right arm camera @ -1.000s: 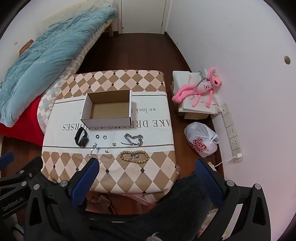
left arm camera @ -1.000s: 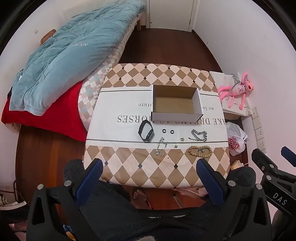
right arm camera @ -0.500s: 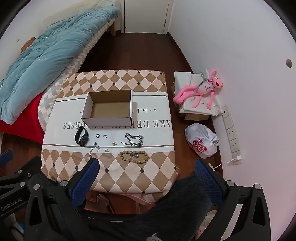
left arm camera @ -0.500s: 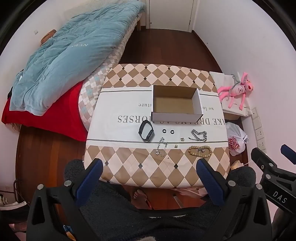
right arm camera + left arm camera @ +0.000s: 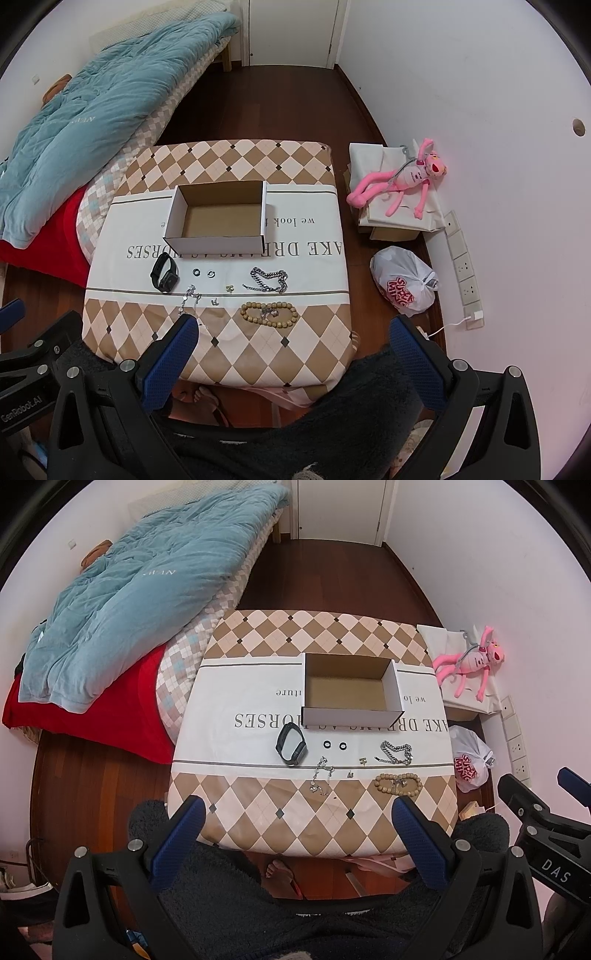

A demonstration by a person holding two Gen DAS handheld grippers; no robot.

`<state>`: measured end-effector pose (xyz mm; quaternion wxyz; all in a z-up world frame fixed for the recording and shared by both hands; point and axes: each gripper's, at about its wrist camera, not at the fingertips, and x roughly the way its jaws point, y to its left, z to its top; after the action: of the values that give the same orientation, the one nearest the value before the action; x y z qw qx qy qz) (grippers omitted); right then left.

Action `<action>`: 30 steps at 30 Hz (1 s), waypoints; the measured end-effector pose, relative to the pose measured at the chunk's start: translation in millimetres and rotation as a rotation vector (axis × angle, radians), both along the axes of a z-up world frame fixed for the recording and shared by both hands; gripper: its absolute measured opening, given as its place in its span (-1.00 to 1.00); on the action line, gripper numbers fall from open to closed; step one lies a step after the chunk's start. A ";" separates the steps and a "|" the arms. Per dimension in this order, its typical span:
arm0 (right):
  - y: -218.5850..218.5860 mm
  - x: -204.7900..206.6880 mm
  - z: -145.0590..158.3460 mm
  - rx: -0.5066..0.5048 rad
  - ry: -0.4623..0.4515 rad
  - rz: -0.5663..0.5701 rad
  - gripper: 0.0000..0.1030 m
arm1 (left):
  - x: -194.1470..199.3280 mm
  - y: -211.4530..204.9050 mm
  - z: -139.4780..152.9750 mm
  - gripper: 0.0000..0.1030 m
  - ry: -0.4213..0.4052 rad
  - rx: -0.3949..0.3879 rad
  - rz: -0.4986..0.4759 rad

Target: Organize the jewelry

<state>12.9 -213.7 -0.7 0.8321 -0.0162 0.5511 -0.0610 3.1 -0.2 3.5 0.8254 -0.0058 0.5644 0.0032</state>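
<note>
Two handheld grippers hover above a small table, jewelry laid out below an open cardboard box [image 5: 351,686] that sits empty at the centre of the patterned tablecloth [image 5: 258,827]. The left gripper [image 5: 299,827] and the right gripper [image 5: 291,345] both stand wide open, jaws spread and holding nothing, well clear of the pieces.

The risks, by the look of it, lie in the small items. Two dark rings [image 5: 334,745] and a pair of tiny earrings [image 5: 356,767] lie flat on the cloth, and broad padded jaws could pinch the fabric with them or flick them off the near edge to the floor. The thin silver necklace [image 5: 321,777] and the heavier silver chain [image 5: 395,752] may slip through a loose grip or trail and snag the box wall. The wooden bead bracelet [image 5: 398,783] carries a metal charm that could catch a neighbouring piece.

The pieces rest in a loose row between the box and the table's front edge: a black smartwatch [image 5: 291,745] at the left standing on its looped strap, rings beside it, chain at the right, beads nearest the grippers. All appear separate and untangled.
</note>
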 end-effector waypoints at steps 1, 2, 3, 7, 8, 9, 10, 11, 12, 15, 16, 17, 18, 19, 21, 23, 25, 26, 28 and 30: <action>0.1 0.3 -0.2 0.000 0.000 0.000 1.00 | -0.4 0.0 -0.1 1.00 0.000 0.000 0.000; 0.3 0.4 -0.3 0.002 0.000 -0.001 1.00 | -0.5 0.0 -0.1 1.00 0.000 0.000 0.000; 0.6 0.4 -0.3 0.002 0.000 -0.002 1.00 | -0.2 -0.1 0.1 1.00 -0.001 0.001 0.000; 0.8 0.5 -0.2 0.002 0.001 -0.002 1.00 | 2.1 -2.7 6.3 1.00 -0.002 0.001 -0.001; 0.8 0.3 0.2 0.000 0.001 -0.003 1.00 | 3.0 -3.3 7.8 1.00 -0.002 0.001 -0.002; 0.4 0.0 0.6 -0.001 0.000 -0.003 1.00 | 3.2 -3.2 7.8 1.00 -0.002 -0.001 -0.003; 0.5 0.7 0.2 0.001 0.001 -0.001 1.00 | 3.9 -4.6 7.6 1.00 -0.001 -0.001 -0.002; 0.4 0.6 0.4 0.001 0.001 -0.001 1.00 | 3.9 -4.6 7.6 1.00 -0.002 -0.002 -0.002; -0.1 -0.1 1.0 0.001 0.000 -0.003 1.00 | 4.4 -5.0 8.2 1.00 -0.001 -0.003 -0.003; -0.4 0.2 1.0 0.002 0.000 0.000 1.00 | 4.8 -7.2 9.1 1.00 -0.002 -0.003 -0.002; -0.5 0.3 1.2 0.001 -0.001 0.000 1.00 | 5.1 -7.4 9.0 1.00 -0.002 -0.003 -0.002; 3.7 3.3 1.9 0.001 -0.002 0.001 1.00 | 7.3 -8.8 11.0 1.00 -0.002 -0.003 -0.002; 4.9 4.1 2.0 0.001 -0.003 0.002 1.00 | 8.4 -10.1 11.5 1.00 -0.002 -0.004 -0.001; 5.0 4.1 2.1 0.001 -0.003 0.001 1.00 | 8.3 -10.0 11.3 1.00 -0.002 -0.004 -0.001; 4.4 3.4 2.3 0.001 -0.002 0.002 1.00 | 8.1 -10.2 11.6 1.00 -0.002 -0.004 0.000; 4.5 3.0 2.8 0.001 -0.003 0.002 1.00 | 7.6 -9.9 12.9 1.00 -0.003 -0.004 -0.001; 3.9 2.4 2.7 0.001 -0.003 0.001 1.00 | 7.5 -9.6 12.7 1.00 -0.004 -0.004 -0.002; 3.1 1.8 2.7 0.001 -0.003 0.000 1.00 | 7.5 -9.3 12.8 1.00 -0.003 -0.005 -0.003; 3.1 1.0 1.9 0.002 -0.003 0.001 1.00 | 7.5 -9.2 12.6 1.00 -0.004 -0.004 -0.003; 3.0 0.1 1.1 0.000 -0.003 0.001 1.00 | 7.4 -9.0 12.9 1.00 -0.004 -0.007 -0.002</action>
<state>13.0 -210.7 0.4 0.8329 -0.0162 0.5499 -0.0606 10.5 -9.2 16.4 0.8265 -0.0079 0.5629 0.0004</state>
